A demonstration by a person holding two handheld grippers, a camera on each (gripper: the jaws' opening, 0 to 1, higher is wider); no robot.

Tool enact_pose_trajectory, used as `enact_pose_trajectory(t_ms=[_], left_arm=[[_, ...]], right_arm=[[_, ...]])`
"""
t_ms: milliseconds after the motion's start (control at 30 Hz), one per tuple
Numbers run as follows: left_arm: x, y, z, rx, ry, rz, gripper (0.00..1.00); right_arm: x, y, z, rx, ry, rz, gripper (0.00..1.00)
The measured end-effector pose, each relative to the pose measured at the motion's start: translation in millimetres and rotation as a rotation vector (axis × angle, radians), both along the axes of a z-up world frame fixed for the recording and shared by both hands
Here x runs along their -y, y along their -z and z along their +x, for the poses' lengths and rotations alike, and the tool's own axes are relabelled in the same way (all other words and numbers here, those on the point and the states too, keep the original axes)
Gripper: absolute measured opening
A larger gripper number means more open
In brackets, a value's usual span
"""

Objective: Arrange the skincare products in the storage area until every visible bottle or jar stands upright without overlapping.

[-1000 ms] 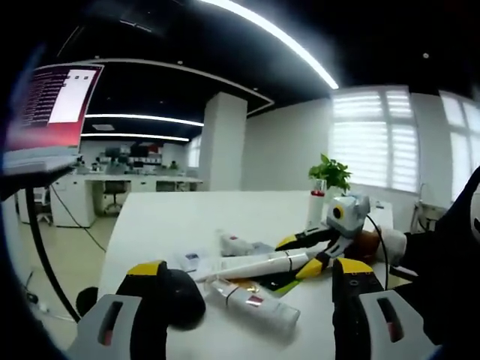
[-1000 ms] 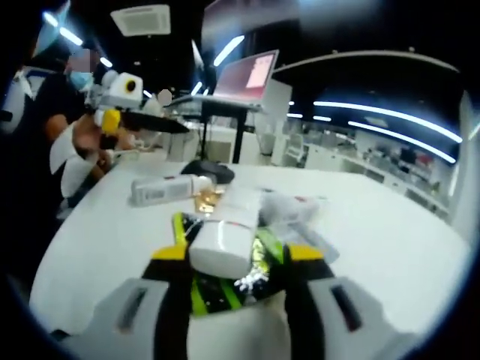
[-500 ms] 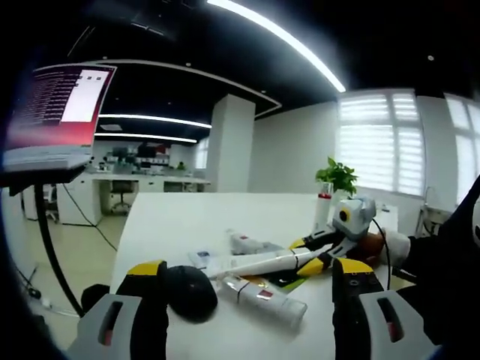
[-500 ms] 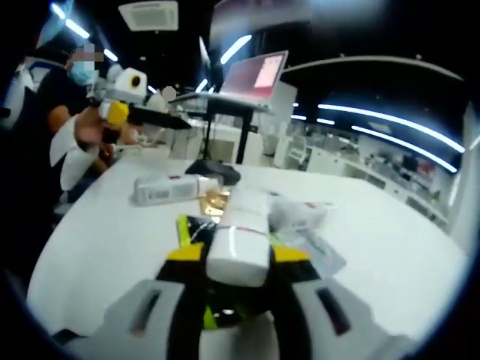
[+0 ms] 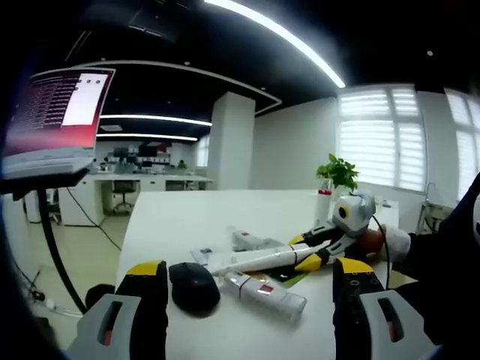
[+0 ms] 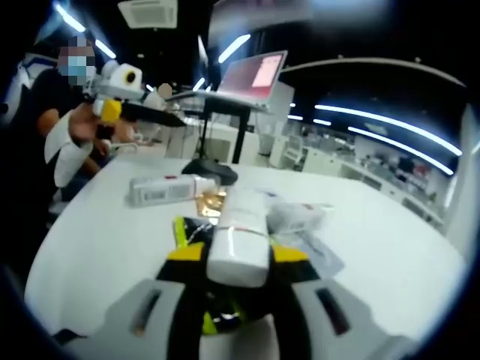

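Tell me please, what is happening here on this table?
A person is tidying skincare products on a white table. The right gripper is shut on a long white tube, holding it off the table. The left gripper is open and holds nothing. A second white tube lies flat beside a black mouse, so nothing stands upright yet.

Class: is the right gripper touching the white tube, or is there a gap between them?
Touching. In the right gripper view, the right gripper has both fingers pressed against the white tube, with no gap on either side.
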State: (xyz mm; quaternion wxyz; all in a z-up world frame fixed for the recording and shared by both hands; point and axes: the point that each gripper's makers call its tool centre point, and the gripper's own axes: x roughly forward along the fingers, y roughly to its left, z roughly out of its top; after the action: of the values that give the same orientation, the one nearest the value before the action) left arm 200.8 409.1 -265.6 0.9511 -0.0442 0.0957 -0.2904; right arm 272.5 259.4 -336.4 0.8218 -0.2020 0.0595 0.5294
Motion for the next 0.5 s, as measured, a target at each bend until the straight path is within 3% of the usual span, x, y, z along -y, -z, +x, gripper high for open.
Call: enact_pose_trajectory(t_ms=[500], left_arm=[[6.2, 4.0, -14.1, -0.012, 0.025, 0.037, 0.94]], right_arm=[[0.8, 0.1, 0.7, 0.007, 0.042, -0.002, 0.31]])
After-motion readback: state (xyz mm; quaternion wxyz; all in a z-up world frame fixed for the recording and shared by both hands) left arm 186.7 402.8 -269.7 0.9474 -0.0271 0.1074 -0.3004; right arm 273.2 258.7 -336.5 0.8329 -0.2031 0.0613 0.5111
